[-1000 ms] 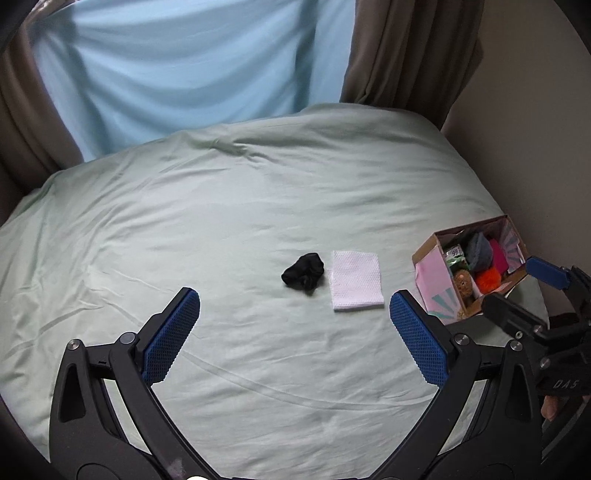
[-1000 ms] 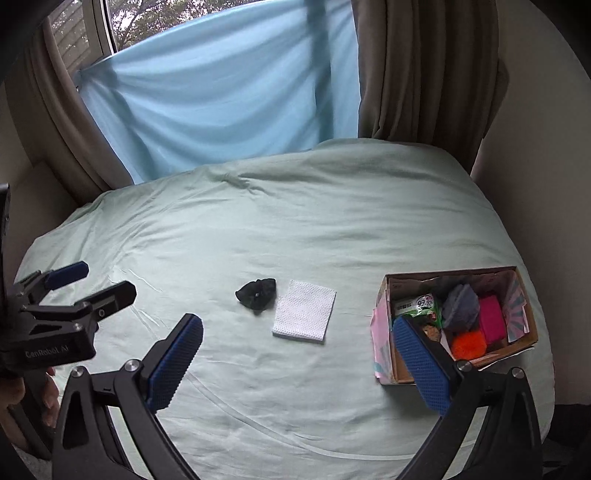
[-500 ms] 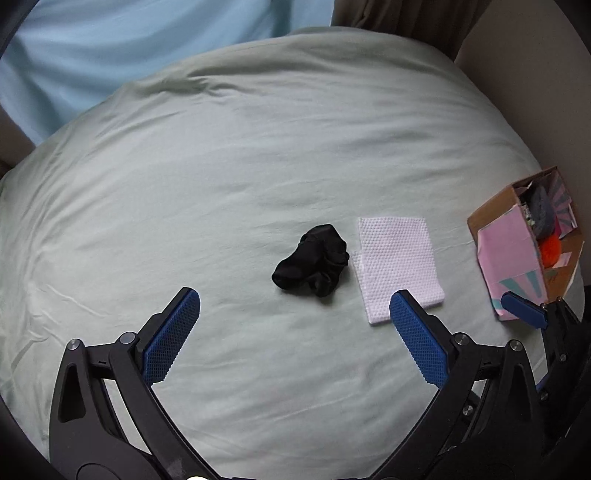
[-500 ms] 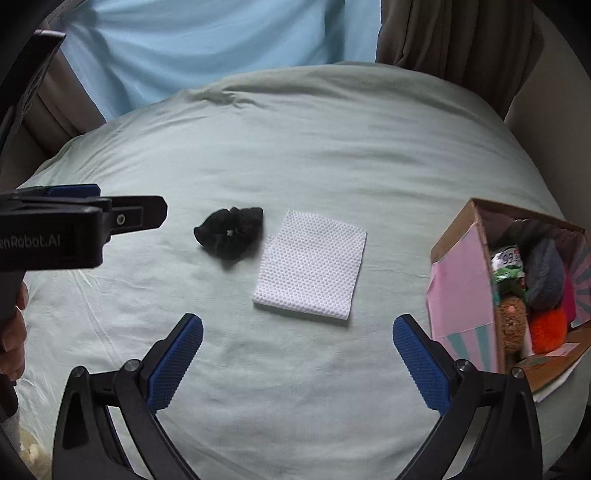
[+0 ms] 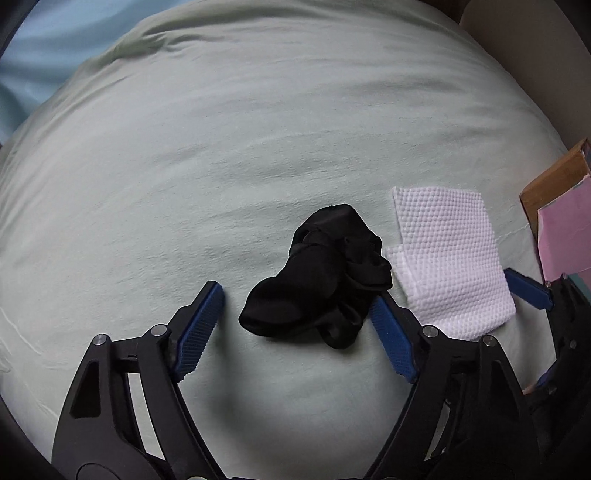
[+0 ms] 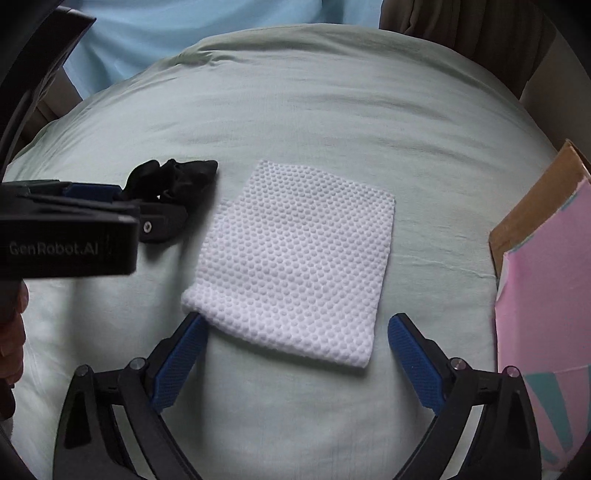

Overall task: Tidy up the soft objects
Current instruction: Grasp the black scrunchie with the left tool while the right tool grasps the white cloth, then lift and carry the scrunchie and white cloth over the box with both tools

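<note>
A crumpled black sock [image 5: 321, 273] lies on the pale green bed [image 5: 258, 129]. My left gripper [image 5: 295, 306] is open, its blue pads on either side of the sock's near end. A folded white dotted cloth [image 6: 295, 258] lies just right of the sock [image 6: 173, 177]; it also shows in the left wrist view [image 5: 450, 258]. My right gripper [image 6: 295, 328] is open, its pads straddling the cloth's near edge. The left gripper [image 6: 92, 206] shows at the left of the right wrist view.
A cardboard box with a pink side [image 6: 543, 277] stands at the right edge of the bed [image 6: 332, 92]; it also shows in the left wrist view [image 5: 561, 221]. A blue curtain [image 6: 184, 29] and brown drapes [image 6: 461, 29] hang behind.
Both grippers have moved down and forward. The left now straddles the black sock, the right the white cloth. Both stay open.
</note>
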`<action>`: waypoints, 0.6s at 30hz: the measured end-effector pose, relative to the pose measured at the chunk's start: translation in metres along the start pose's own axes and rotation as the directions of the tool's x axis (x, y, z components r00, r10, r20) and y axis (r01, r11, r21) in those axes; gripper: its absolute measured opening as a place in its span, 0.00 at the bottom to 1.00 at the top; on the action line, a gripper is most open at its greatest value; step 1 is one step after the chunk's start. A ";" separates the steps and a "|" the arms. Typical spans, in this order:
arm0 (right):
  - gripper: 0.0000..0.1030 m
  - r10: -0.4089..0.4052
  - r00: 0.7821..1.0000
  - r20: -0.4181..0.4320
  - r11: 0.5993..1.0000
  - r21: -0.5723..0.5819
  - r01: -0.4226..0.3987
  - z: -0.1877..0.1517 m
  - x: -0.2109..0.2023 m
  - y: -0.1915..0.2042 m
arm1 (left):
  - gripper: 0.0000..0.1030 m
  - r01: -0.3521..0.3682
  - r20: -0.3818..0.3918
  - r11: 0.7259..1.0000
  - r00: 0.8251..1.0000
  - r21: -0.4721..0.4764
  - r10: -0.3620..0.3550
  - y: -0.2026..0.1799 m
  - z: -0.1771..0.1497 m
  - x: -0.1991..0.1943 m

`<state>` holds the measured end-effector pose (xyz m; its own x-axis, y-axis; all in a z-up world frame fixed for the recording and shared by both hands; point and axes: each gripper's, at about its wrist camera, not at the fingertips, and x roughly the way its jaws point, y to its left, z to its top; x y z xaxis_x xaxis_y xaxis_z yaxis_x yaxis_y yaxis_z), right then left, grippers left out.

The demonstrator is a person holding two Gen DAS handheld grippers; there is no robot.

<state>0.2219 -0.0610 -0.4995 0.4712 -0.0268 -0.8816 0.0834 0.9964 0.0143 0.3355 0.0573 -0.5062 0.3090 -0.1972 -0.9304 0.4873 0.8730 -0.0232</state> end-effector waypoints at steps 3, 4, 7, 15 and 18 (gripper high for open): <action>0.81 0.003 1.000 0.016 0.999 -0.035 -0.002 0.012 0.002 0.004 | 0.62 -0.006 0.013 0.999 1.000 0.034 0.006 -0.004 0.004 0.000; 0.72 0.007 1.000 0.018 0.999 -0.039 -0.007 0.015 0.003 0.005 | 0.53 -0.002 0.016 0.999 1.000 0.042 0.001 -0.004 0.006 -0.001; 0.49 0.020 1.000 0.023 0.999 -0.043 -0.019 0.025 0.002 0.005 | 0.34 0.014 0.021 0.998 1.000 0.061 -0.015 -0.006 0.011 -0.002; 0.16 0.039 0.998 0.040 0.999 -0.025 -0.038 0.037 -0.006 0.004 | 0.22 0.027 0.042 0.999 0.999 0.044 -0.029 -0.005 0.014 -0.018; 0.14 0.042 0.997 0.060 0.999 -0.019 -0.040 0.038 -0.020 0.002 | 0.22 0.028 0.057 0.999 0.998 0.030 -0.030 -0.002 0.015 -0.029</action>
<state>0.2459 -0.0616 -0.4645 0.5265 0.0099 -0.8501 0.0473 0.9980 0.0409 0.3377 0.0543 -0.4731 0.3400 -0.2484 -0.9070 0.5200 0.8533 -0.0387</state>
